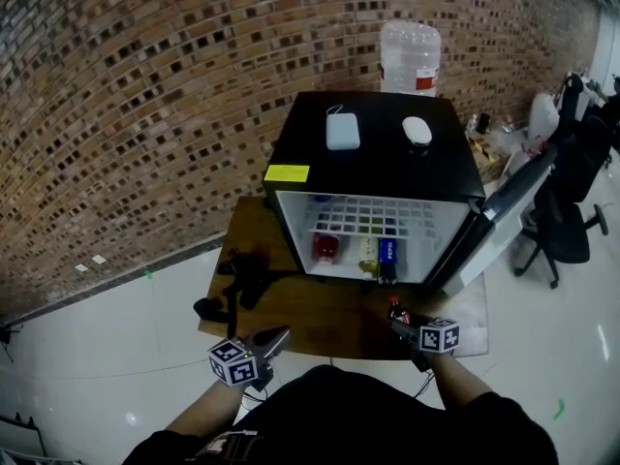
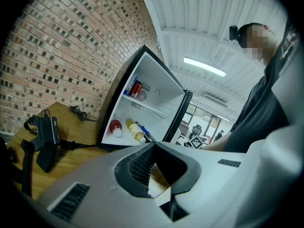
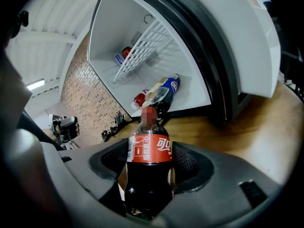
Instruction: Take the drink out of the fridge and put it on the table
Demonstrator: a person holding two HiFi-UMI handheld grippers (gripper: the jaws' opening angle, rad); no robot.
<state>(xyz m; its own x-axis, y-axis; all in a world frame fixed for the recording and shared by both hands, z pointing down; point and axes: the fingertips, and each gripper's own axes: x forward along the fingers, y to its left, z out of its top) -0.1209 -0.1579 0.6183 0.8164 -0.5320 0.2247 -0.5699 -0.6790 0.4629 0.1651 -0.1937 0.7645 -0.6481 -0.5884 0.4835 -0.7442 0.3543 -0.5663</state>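
wooden table [image 1: 320,325]: right gripper [image 3: 149,164] clamps cola bottle [image 3: 148,146] upright, cap up; left gripper [image 2: 154,145] clenched.

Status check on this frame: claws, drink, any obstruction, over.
Left claw shut, empty. Right claw shut on cola bottle, upright, out of the fridge, over the table. Fridge door open; black straps lie far left, clear.

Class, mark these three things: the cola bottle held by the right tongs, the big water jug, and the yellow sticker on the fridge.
cola bottle [image 3: 149,148]: right gripper view, red label.
water jug [image 1: 410,56]: head view, clear body.
yellow sticker [image 1: 287,173]: head view, its centre.
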